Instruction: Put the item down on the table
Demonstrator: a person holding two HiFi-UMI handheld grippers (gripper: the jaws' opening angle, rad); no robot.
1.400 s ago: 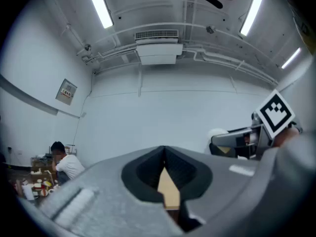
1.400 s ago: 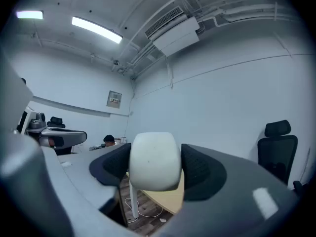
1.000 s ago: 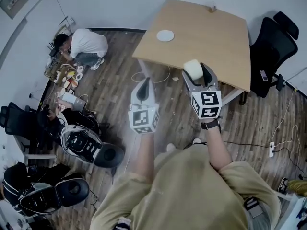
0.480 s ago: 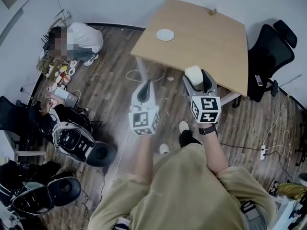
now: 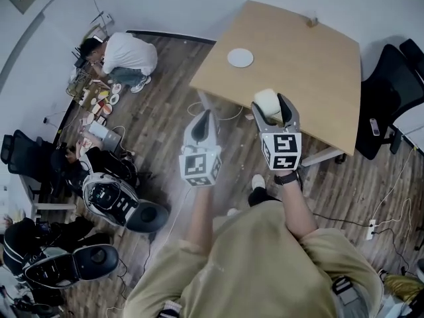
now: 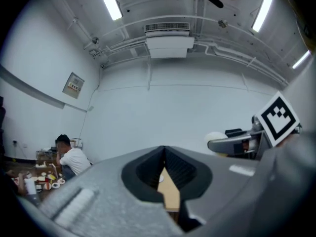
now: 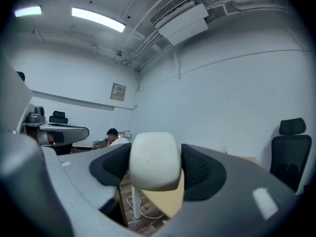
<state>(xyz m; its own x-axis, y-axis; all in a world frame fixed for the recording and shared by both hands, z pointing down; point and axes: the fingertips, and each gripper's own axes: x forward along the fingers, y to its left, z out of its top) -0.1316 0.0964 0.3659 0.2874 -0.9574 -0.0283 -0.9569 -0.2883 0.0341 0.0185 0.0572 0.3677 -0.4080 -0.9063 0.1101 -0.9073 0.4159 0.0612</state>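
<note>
A white rounded block (image 7: 153, 161) sits clamped between the black pads of my right gripper (image 5: 273, 108), which is shut on it; the block (image 5: 267, 102) hangs over the near edge of the wooden table (image 5: 311, 71). My left gripper (image 5: 201, 126) is held over the floor, left of the table, with its jaws shut and nothing between them (image 6: 164, 174). From the left gripper view the right gripper (image 6: 237, 142) with the block shows at the right.
A small white disc (image 5: 240, 57) lies on the table's far left part. Black office chairs (image 5: 391, 91) stand right of the table. A person (image 5: 122, 58) crouches by clutter at the far left wall. Equipment and cables (image 5: 112, 201) cover the floor at left.
Both grippers stay in about the same pose while the view has shifted; the table now lies slightly nearer under the right gripper. The block stays gripped.
</note>
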